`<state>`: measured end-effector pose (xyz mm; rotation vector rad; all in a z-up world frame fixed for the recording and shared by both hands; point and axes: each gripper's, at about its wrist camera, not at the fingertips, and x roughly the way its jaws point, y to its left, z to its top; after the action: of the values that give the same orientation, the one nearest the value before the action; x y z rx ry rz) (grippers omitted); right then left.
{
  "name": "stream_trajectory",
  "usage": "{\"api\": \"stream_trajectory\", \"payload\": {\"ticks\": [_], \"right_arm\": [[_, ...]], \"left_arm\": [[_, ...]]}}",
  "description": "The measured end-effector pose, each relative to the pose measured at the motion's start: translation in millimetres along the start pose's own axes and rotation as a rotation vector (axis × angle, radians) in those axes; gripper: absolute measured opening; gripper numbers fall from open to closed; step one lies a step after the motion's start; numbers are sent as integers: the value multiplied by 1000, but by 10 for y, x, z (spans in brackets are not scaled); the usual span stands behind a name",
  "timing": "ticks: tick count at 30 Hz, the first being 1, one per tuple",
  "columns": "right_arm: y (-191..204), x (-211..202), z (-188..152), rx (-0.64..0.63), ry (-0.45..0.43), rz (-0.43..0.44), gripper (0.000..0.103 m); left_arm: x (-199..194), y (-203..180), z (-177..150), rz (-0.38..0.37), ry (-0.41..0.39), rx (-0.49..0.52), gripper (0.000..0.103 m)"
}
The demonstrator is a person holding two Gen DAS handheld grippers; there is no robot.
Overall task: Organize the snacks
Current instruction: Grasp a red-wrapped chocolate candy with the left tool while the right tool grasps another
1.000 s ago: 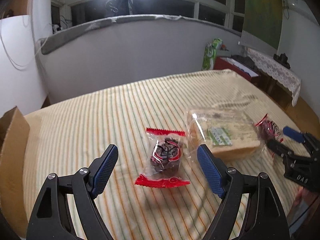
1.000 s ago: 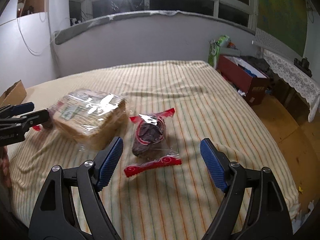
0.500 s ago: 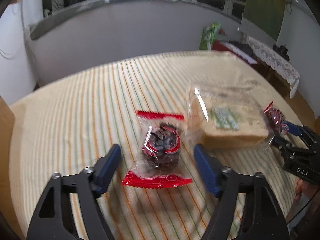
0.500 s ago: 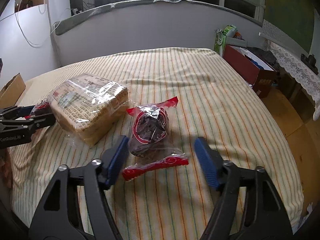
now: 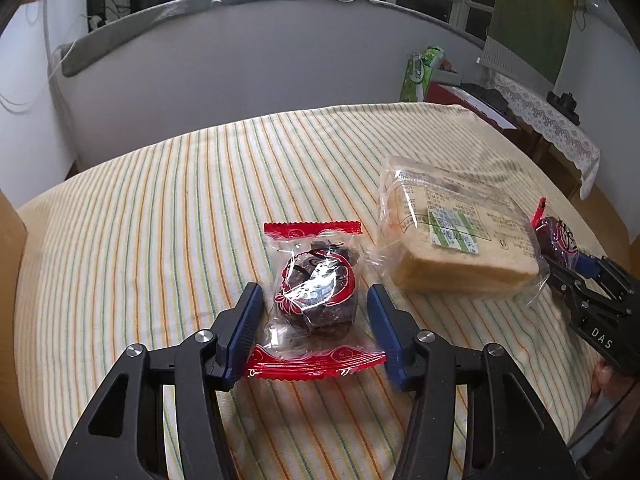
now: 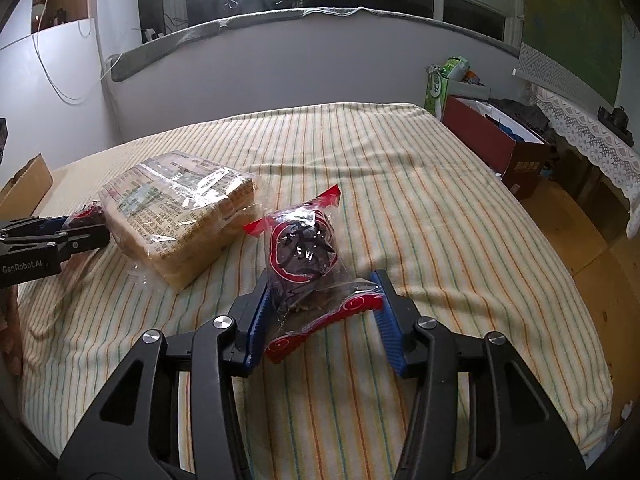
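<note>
Your left gripper (image 5: pixel 314 314) has just been closing, and a red-edged clear packet with a dark cake inside (image 5: pixel 314 292) lies between its blue pads on the striped cloth (image 5: pixel 160 220). The left pad touches the wrapper's edge, but a thin gap shows at the right pad, so the packet is flanked, not pinched. Your right gripper (image 6: pixel 322 312) has also just been closing, around a second packet of the same kind (image 6: pixel 304 256). Here the wrapper is crumpled and tipped up off the cloth with both pads against it, so that one is gripped. Between the two packets lies a bagged block of sliced bread (image 5: pixel 448 240), its label too glary to read. In the left wrist view the right gripper's far tip hides part of the second packet. In the right wrist view the first packet is mostly hidden behind the left gripper and the bread. A cardboard box (image 6: pixel 26 184) is cut off at the frame's left edge, so you cannot see into it.
</note>
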<state>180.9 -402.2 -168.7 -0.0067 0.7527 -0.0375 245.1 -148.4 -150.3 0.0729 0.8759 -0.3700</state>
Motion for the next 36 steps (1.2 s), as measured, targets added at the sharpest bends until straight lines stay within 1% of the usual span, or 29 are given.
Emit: {"api": "stream_trajectory", "payload": {"ticks": [12, 15, 17, 20, 22, 23, 26, 28, 30, 32, 36], "right_arm": [[-21, -26, -27, 8, -21, 17, 49], [-43, -46, -39, 25, -36, 25, 48], [-72, -61, -46, 43, -49, 33, 44], [-95, -71, -44, 55, -58, 39, 44], [-123, -102, -49, 68, -81, 60, 44], [-165, -122, -51, 92, -91, 78, 44], [-193, -146, -67, 118, -76, 77, 44], [-160, -267, -85, 131, -79, 86, 44], [-99, -474, -89, 129, -108, 87, 44], [1, -723, -60, 109, -142, 76, 44], [224, -1264, 76, 63, -221, 55, 44]], "left_arm": [[-22, 28, -6, 5, -5, -14, 53], [-22, 25, -4, 6, -5, -14, 53], [-16, 16, -1, 7, -5, -13, 53], [-20, 32, -2, -4, -10, -23, 53], [-22, 55, -2, -8, -14, -34, 53], [-38, 56, -2, -3, -22, -35, 52], [-226, 20, -20, 27, -101, -20, 51], [-394, -45, -53, 43, -148, -1, 51], [-560, -73, -111, 27, -165, -2, 50], [-765, -81, -179, 11, -199, -3, 50], [-1177, -53, -239, -20, -262, -13, 50]]}}
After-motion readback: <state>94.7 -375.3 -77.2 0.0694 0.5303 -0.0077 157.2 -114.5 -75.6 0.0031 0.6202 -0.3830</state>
